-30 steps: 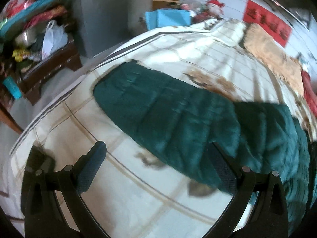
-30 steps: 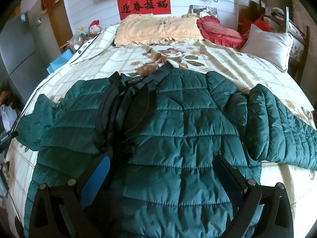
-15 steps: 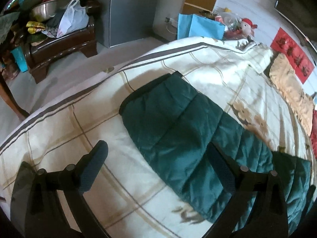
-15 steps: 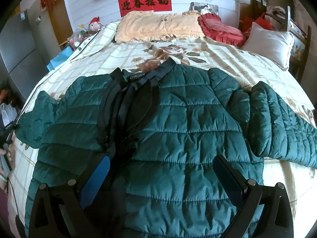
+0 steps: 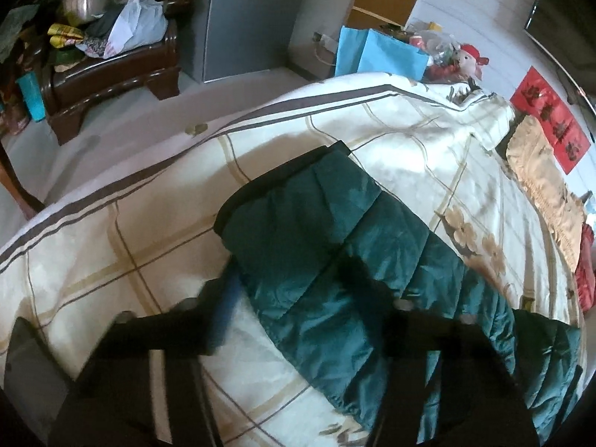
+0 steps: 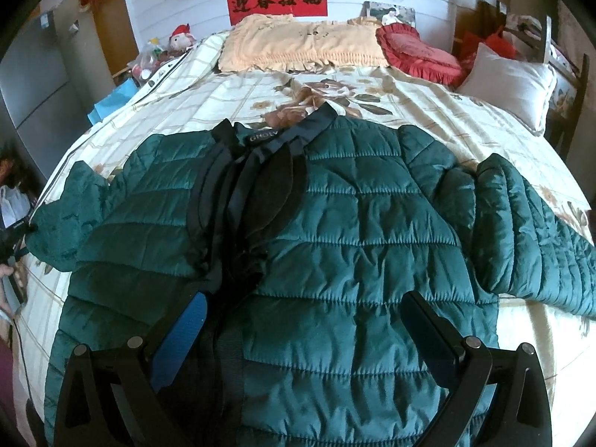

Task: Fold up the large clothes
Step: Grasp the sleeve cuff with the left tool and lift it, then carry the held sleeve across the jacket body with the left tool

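The green puffy jacket (image 6: 335, 242) lay flat, unfolded. The left gripper (image 5: 294, 298) had just been closing around its left sleeve (image 5: 335, 253); the right gripper (image 6: 301, 331) hung wide, empty.

Dark green quilted jacket (image 6: 335, 231) spread flat, front up, unzipped, dark lining showing, both sleeves (image 5: 335, 246) outstretched.

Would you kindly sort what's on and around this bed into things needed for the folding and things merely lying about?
For the job:
green quilted jacket
its sleeve

Lying about:
cream pillow
red cushion
white pillow
blue bag
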Available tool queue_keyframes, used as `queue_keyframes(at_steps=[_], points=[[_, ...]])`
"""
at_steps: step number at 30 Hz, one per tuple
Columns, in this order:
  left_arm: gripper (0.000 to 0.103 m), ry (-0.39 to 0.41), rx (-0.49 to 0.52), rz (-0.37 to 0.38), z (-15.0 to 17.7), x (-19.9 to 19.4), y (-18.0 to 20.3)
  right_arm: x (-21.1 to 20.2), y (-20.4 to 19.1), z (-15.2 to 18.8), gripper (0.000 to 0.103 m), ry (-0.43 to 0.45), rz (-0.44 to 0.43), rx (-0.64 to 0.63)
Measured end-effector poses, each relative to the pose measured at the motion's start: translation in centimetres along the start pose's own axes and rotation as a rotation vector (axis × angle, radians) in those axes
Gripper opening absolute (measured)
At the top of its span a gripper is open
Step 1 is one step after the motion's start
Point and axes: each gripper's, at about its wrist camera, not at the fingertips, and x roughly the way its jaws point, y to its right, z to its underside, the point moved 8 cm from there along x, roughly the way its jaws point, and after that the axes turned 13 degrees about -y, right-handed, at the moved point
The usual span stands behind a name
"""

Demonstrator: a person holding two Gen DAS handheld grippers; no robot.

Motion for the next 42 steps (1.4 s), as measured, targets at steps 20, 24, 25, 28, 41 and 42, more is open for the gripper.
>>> queue_keyframes(at_steps=[20,24,25,28,41,42], points=[[0.008,0.11,0.107,0.172,2.4,-9.5,3.6,-1.0,0.8,1.5,0.103,0.002,-0.013,0.011],[0.007,0.117,0.163,0.222,4.1,-11.9,6.0,-1.1,1.2,2.0,0.103,-0.006,0.002,0.005],[0.007,0.117,0.178,0.231,4.6,-12.4,6.7,-1.1,1.3,2.2,0.103,-0.01,0.007,0.004],[0.006,0.114,0.23,0.265,6.2,-13.8,8.9,-0.9,1.9,2.6,0.103,-0.022,0.027,0.0],[0.006,0.117,0.417,0.317,12.0,-17.1,17.1,-2.0,4.9,4.1,0.103,-0.016,0.072,0.018],[0.006,0.114,0.426,0.318,12.3,-17.2,17.5,-2.0,5.0,4.1,0.103,-0.016,0.072,0.018]])
